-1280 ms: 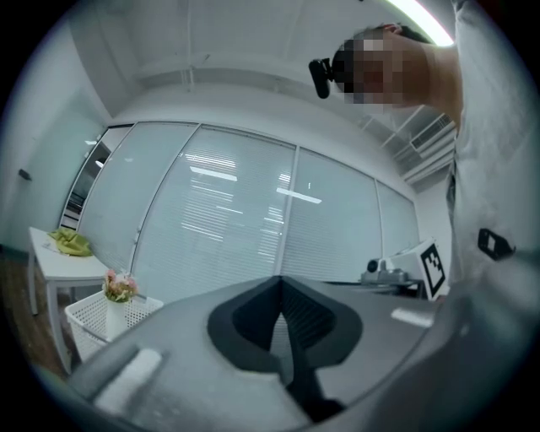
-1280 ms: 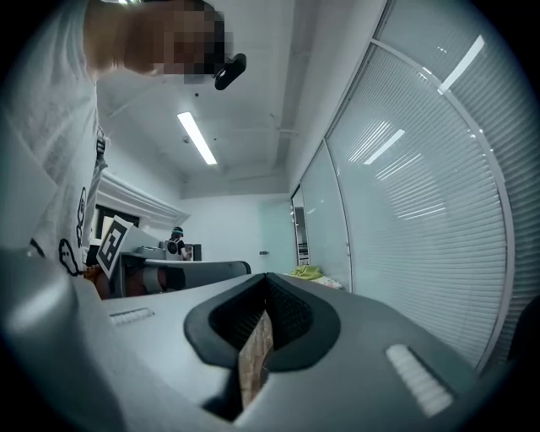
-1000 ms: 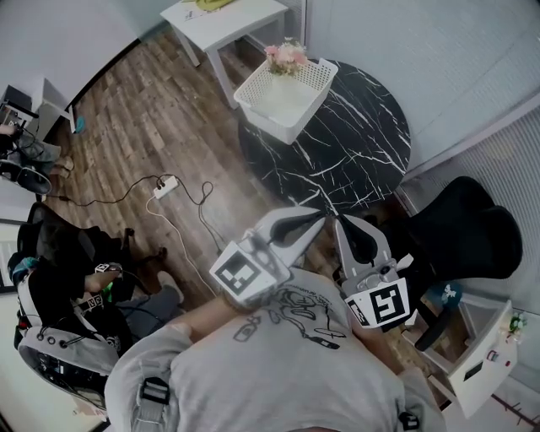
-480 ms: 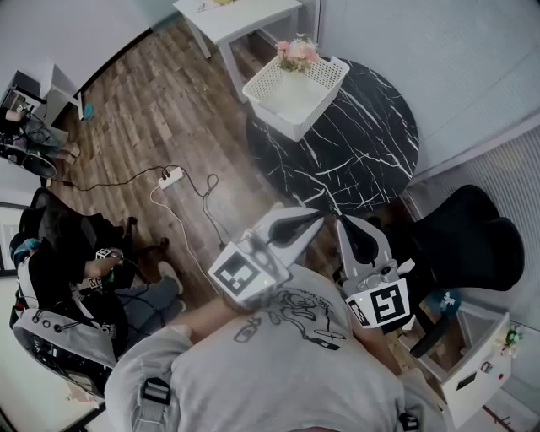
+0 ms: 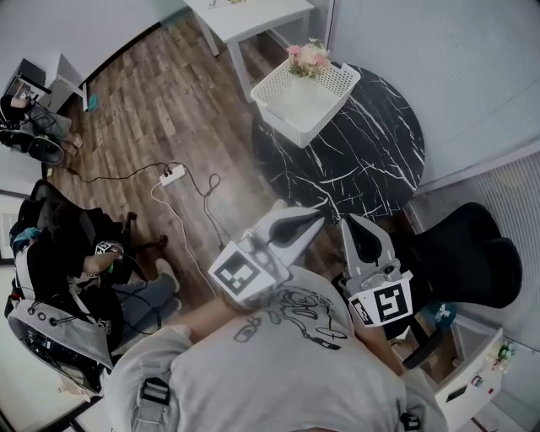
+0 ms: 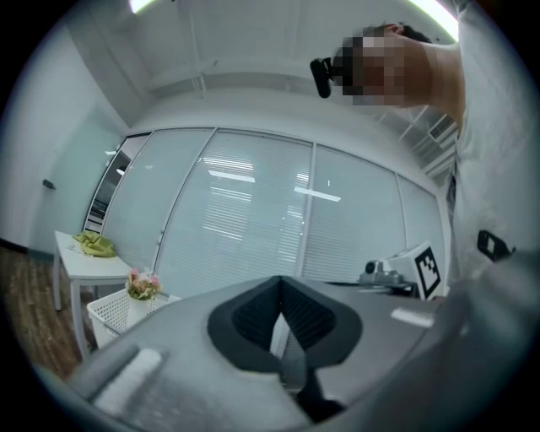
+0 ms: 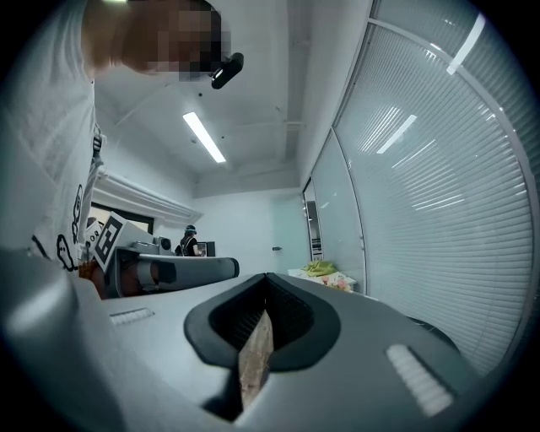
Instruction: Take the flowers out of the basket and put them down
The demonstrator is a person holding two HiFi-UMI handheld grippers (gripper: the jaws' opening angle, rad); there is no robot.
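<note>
A pink bunch of flowers (image 5: pixel 309 57) stands upright in the far corner of a white slotted basket (image 5: pixel 291 114) on the round black marble table (image 5: pixel 371 160). Both grippers are held close to the person's chest, well short of the table. My left gripper (image 5: pixel 316 216) is shut with nothing in it, and so is my right gripper (image 5: pixel 348 221) beside it. In the left gripper view the flowers (image 6: pixel 143 283) and basket (image 6: pixel 111 313) sit far off at the lower left, past the shut left gripper (image 6: pixel 281 288). Beyond the shut right gripper (image 7: pixel 267 287), the flowers (image 7: pixel 341 281) are small and distant.
A white side table (image 5: pixel 253 13) stands behind the basket, with a green cloth (image 6: pixel 94 245) on it. A black office chair (image 5: pixel 460 253) is to the right of the round table. A power strip with cable (image 5: pixel 173 175) lies on the wood floor. A seated person (image 5: pixel 76 266) is at left.
The head view has shifted, so the table and basket sit a little further right in the picture. Both grippers stay shut in the same place before the chest.
</note>
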